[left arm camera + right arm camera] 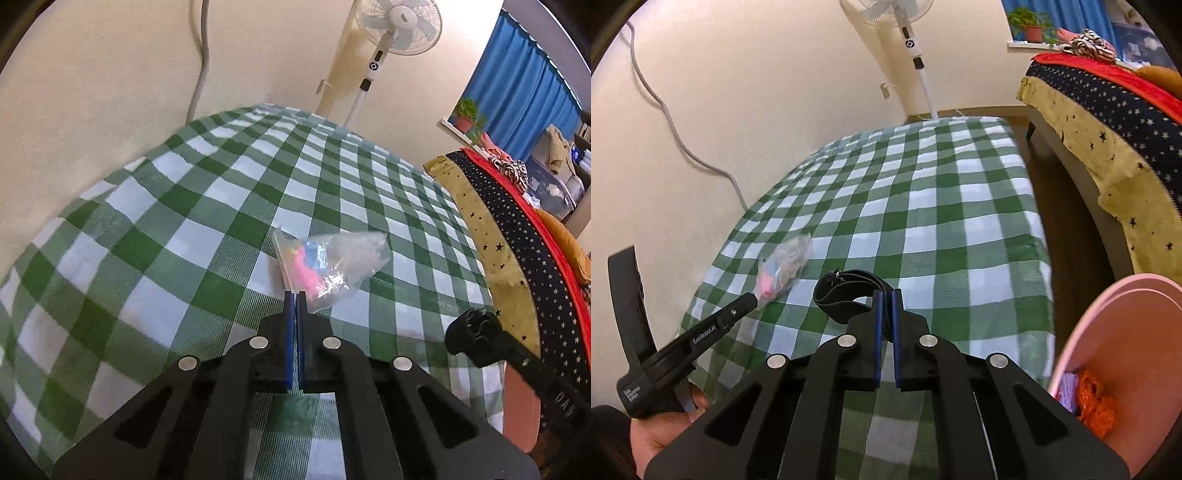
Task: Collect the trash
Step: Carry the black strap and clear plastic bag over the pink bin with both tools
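Left gripper (753, 297) clenched on clear bag (786, 264), bag at left near part of checked cloth (942, 206). Right gripper (886, 295) clamped on black strap (842, 291), mid-near. Pink bin (1108, 332) at right near, orange scraps inside.
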`<state>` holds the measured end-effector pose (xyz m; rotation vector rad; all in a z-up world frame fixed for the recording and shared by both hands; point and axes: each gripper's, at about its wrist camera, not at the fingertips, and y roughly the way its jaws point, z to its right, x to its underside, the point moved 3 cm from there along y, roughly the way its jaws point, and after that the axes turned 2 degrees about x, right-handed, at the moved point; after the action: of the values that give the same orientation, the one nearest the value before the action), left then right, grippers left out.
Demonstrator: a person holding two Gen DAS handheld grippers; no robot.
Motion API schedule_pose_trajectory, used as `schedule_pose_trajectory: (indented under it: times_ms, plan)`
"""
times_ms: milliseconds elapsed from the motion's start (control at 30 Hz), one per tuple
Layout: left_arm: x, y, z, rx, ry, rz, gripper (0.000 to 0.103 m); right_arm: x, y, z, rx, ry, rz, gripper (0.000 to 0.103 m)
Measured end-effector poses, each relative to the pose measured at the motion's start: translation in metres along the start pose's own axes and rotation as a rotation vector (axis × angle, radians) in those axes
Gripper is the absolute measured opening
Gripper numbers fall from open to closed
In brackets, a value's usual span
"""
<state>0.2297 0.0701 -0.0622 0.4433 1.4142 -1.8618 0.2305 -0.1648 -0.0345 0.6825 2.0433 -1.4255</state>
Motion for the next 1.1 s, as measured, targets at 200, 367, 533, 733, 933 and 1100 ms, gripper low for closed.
schedule_pose_trajectory:
  times_ms: [200,367,533,733,933,1100]
  plan:
    - [-0.001,-0.033,0.005,0.012,0.024,0.036,0.001,-0.002,-0.034,0.002,-0.003,0.006,0.041,0.005]
    - [-0.003,-0.061,0.015,0.033,0.036,0.054,0.000,-0.006,-0.062,-0.001,0.000,0.014,0.068,0.005]
    - [-0.002,-0.089,0.025,0.049,0.084,0.067,0.000,-0.004,-0.093,-0.006,0.000,0.009,0.079,0.005]
    - [0.007,-0.110,0.021,0.080,0.103,0.037,0.000,0.002,-0.126,0.002,-0.036,0.065,0.071,0.005]
    - [0.023,-0.110,0.010,0.097,0.083,0.028,0.000,0.006,-0.158,0.016,-0.027,0.074,0.073,0.005]
    - [0.033,-0.100,0.012,0.082,0.087,0.034,0.000,0.014,-0.169,0.029,-0.010,0.077,0.092,0.005]
